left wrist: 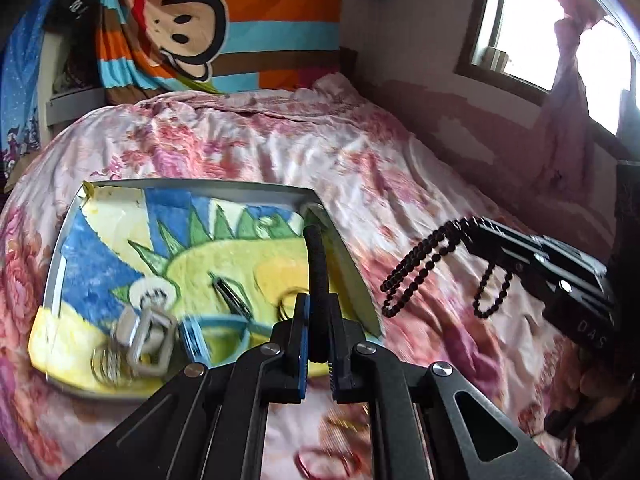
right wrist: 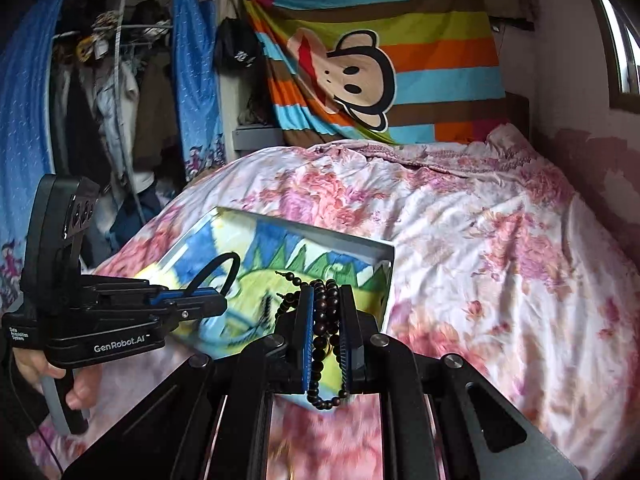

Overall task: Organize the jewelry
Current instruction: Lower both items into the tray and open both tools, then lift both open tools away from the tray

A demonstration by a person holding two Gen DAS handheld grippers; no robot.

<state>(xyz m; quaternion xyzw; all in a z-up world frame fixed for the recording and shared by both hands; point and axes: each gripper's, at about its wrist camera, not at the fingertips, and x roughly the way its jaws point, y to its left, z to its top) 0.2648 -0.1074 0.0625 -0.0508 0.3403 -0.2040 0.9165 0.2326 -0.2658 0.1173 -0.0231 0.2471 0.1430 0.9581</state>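
A shallow metal-rimmed tray lined with a blue, green and yellow cloth lies on the flowered bed. My left gripper is shut on a black hair band and holds it above the tray's right side. It also shows in the right wrist view with the band's loop sticking up. My right gripper is shut on a dark bead bracelet, held over the tray's near corner. The beads hang from its fingers in the left wrist view.
In the tray lie silver clips, thin bangles, a dark hairpin and a blue band. Red and gold rings lie on the quilt below my left gripper. A striped monkey blanket hangs behind the bed.
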